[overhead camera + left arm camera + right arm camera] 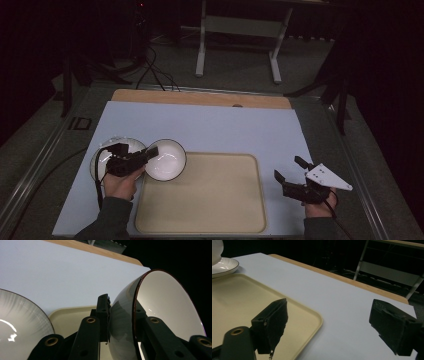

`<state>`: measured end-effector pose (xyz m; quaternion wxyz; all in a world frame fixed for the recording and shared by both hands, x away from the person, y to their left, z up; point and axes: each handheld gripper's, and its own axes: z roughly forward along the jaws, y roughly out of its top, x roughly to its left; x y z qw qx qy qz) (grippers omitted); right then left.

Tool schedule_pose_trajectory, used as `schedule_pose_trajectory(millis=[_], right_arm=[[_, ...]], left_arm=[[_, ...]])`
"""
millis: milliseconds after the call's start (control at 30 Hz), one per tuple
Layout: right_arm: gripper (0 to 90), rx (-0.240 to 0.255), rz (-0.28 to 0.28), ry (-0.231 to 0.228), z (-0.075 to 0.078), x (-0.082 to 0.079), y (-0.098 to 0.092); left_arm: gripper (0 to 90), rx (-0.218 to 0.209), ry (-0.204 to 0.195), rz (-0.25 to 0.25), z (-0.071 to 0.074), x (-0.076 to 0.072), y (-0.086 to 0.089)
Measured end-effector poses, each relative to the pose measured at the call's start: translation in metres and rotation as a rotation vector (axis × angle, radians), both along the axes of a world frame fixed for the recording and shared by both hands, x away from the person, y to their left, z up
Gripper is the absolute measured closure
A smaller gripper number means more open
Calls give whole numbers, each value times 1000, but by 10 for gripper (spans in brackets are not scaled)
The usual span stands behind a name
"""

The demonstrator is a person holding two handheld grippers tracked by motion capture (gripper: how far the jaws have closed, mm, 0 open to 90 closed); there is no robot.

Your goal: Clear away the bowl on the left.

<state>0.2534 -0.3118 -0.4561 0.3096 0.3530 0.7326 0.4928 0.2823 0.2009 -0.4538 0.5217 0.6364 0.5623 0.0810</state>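
Two white dishes sit left of the beige tray (200,192) in the high view: the left gripper (145,152) pinches the bowl (167,160), perhaps lifted, beside a plate (112,147). The left gripper view shows jaws clamping the bowl's wall (122,322). The right gripper (329,325) gapes wide, empty, over the tray's corner.

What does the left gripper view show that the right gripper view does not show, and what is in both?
The left gripper view alone shows the grip: the left gripper is shut on the white bowl, one jaw inside the rim and one outside, with the bowl tilted. The right gripper view alone shows the right gripper open and holding nothing, beside the tray's corner. Both show the beige tray, the white plate and the pale blue table.
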Motion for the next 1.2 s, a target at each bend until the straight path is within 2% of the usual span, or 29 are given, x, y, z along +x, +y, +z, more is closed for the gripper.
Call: schedule_pose_trajectory(millis=[1200], right_arm=[[148, 5, 3, 0, 0, 0, 0]], left_arm=[[761, 26, 9, -74, -5, 0, -31]])
